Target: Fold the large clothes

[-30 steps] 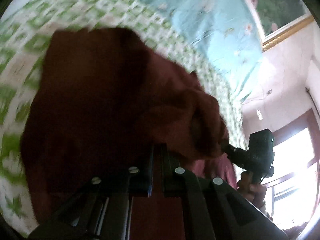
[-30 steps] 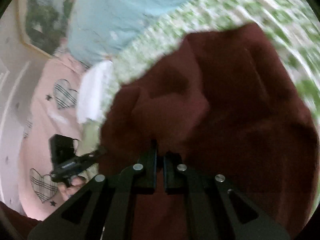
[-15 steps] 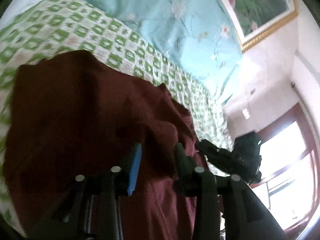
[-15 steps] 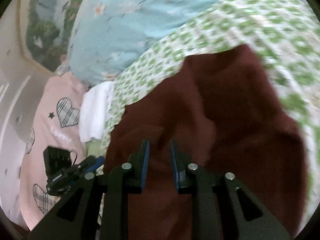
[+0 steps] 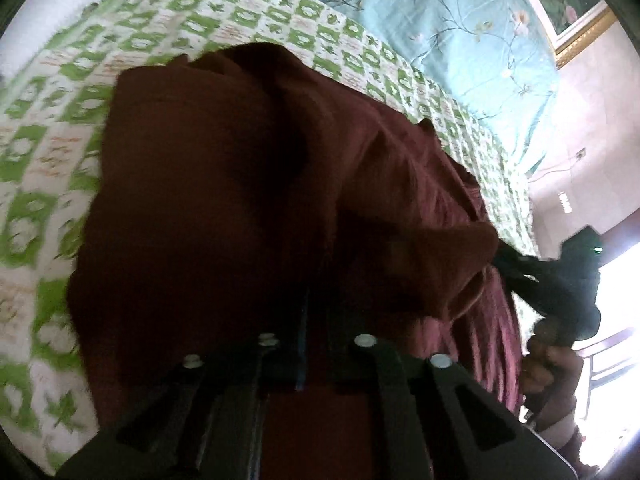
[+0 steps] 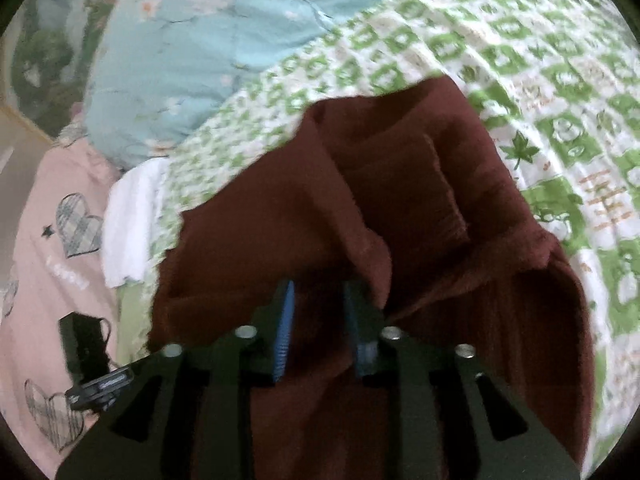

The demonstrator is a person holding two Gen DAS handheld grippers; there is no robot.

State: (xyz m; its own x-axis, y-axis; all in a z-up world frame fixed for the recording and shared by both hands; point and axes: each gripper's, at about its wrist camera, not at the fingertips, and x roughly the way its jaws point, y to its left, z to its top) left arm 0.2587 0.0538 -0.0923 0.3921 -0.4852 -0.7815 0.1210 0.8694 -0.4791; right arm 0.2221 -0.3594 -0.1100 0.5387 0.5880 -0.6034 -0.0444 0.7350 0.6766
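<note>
We see the maroon garment (image 5: pixel 224 200) lying rumpled and thick-folded on the green-checked bedsheet (image 5: pixel 44 152) ahead of both tools. Our left gripper (image 5: pixel 316 320) pinches its near edge. Our right gripper (image 6: pixel 318 312) stands parted, cloth between its blue pads (image 6: pixel 284 332) but unclamped.

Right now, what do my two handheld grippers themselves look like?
Both are matte black with angular cutout finger arms and round silver screws. The right gripper has ribbed blue pads; the left gripper shows a thin blue pad edge. A bare hand grips one handle.

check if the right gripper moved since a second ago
Yes: right gripper opened and shifted right, the white cloth now sitting further left of it.
</note>
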